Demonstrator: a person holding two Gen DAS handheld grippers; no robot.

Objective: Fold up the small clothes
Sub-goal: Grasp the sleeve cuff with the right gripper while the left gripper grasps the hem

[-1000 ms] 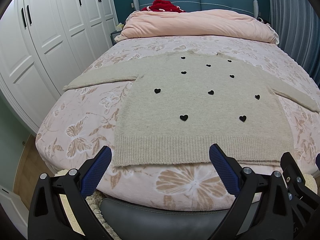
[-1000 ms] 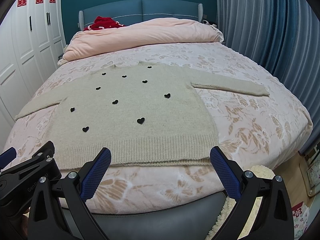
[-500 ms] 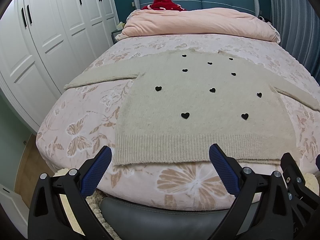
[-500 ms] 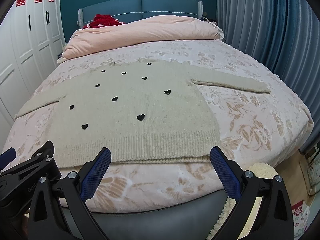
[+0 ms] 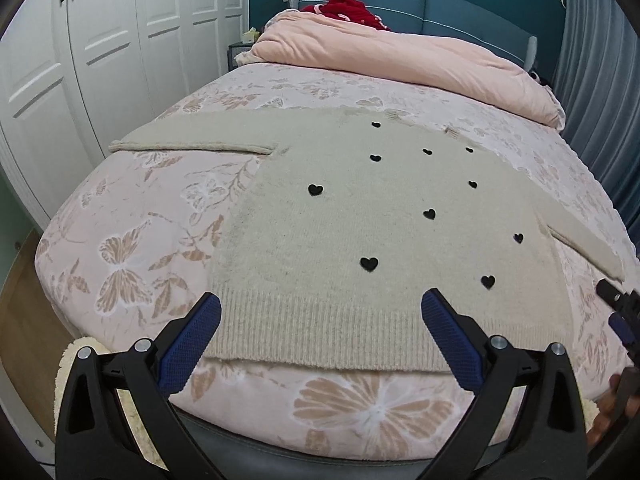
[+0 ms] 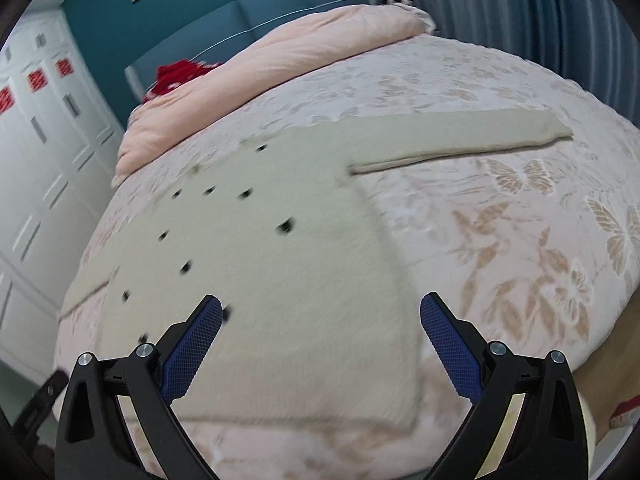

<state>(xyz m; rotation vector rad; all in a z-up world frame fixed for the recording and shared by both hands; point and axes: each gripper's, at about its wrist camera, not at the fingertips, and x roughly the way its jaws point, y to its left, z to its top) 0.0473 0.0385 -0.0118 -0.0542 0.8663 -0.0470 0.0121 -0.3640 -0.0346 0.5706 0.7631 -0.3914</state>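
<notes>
A beige knit sweater (image 5: 360,224) with small black hearts lies flat on the bed, both sleeves spread sideways and the ribbed hem toward me. My left gripper (image 5: 320,320) is open over the hem's left part, nothing between its blue pads. In the right wrist view the sweater (image 6: 280,264) looks blurred, and its right sleeve (image 6: 472,140) points to the right. My right gripper (image 6: 320,322) is open above the sweater's lower right part, holding nothing. Part of the right gripper (image 5: 620,320) shows at the edge of the left wrist view.
The bed has a pink floral cover (image 5: 132,248). A rolled pink duvet (image 5: 400,56) and a red item (image 5: 348,6) lie by the blue headboard. White wardrobes (image 5: 80,60) stand on the left, grey curtains (image 6: 540,8) on the right. A fluffy rug (image 5: 76,356) lies by the bed's foot.
Both grippers have moved forward and lower toward the sweater's hem. The right gripper has tilted and swung, so its view is blurred. Both stay open.
</notes>
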